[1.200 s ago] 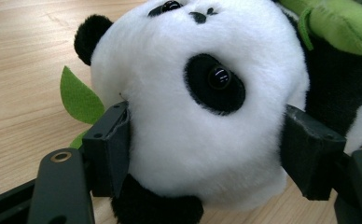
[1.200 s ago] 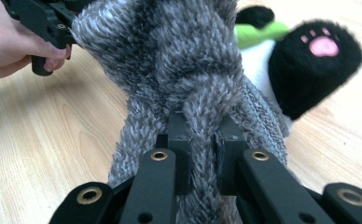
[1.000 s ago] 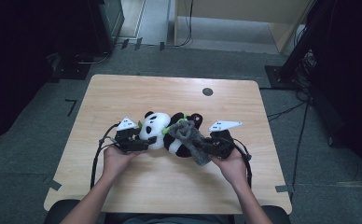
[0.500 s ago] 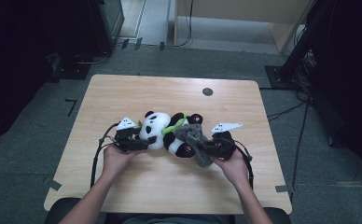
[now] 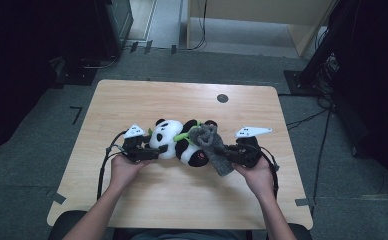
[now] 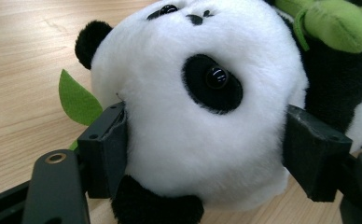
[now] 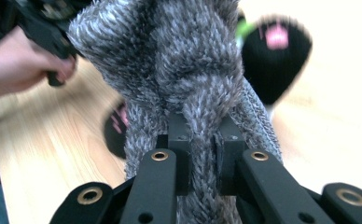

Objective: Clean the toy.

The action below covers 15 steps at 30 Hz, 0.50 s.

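A black-and-white plush panda (image 5: 174, 142) with green felt leaves lies on its side at the middle of the pale wooden tabletop (image 5: 132, 100), a person's two hands closing in on it from either end. The left gripper (image 5: 149, 152) has its fingers (image 6: 105, 151) pressed against both sides of the panda's white head, having just eased slightly wider. The right gripper (image 5: 225, 152) has its fingers (image 7: 179, 154) clamped on a fuzzy grey knitted sock (image 5: 209, 145) draped over the panda's black body.
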### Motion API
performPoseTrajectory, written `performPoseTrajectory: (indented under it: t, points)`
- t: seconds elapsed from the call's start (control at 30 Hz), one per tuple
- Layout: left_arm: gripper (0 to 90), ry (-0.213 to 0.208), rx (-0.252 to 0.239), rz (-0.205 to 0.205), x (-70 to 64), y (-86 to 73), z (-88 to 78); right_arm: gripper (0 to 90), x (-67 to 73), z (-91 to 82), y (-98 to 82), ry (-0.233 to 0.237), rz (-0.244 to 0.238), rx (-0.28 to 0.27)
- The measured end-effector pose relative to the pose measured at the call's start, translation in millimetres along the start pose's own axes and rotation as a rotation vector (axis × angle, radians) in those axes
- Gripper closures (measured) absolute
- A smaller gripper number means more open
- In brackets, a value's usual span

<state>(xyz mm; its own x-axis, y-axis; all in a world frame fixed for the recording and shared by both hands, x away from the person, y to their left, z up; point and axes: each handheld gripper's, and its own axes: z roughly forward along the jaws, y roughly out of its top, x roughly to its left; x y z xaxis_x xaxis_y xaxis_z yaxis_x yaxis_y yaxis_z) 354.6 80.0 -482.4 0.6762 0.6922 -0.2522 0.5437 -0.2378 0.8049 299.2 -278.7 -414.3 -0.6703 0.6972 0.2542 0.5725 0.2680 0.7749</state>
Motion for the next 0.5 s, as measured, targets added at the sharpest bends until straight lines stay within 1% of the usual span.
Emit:
performPoseTrajectory:
  t: [0.03,0.07,0.1,0.13,0.17,0.23,0.33,0.4,0.5]
  points:
    - [22.9,0.0,0.0,0.002,-0.1,0.0,-0.1,81.7,3.5,-2.1,5.4,-0.002,-0.014,-0.011]
    - [21.5,0.0,0.0,0.006,-0.1,-0.1,-0.2,81.8,10.3,-3.1,16.8,0.005,-0.033,-0.025]
    - [21.1,0.0,-0.001,0.006,-0.2,-0.2,-0.2,81.8,13.4,-2.2,22.7,0.006,-0.042,-0.026]
    - [20.7,0.0,-0.001,0.007,-0.2,-0.2,-0.2,81.7,16.3,-0.6,28.8,0.008,-0.05,-0.024]
    - [20.7,-0.002,-0.003,0.004,-0.4,-0.3,0.0,81.7,16.3,-0.6,28.8,0.008,-0.05,-0.024]
    - [20.2,-0.005,-0.004,0.008,0.3,-0.5,0.0,81.8,21.6,6.0,42.0,0.014,-0.061,-0.026]
    - [19.7,-0.009,-0.004,0.012,1.0,-0.7,-0.2,81.8,29.5,22.3,64.5,0.022,-0.093,0.014]
    - [19.5,-0.01,-0.004,0.011,1.0,-0.8,-0.3,81.7,36.0,38.7,80.3,0.019,-0.11,0.053]
    - [19.3,-0.01,-0.005,0.011,0.9,-0.9,-0.3,81.7,43.9,61.4,95.9,0.032,-0.146,0.091]
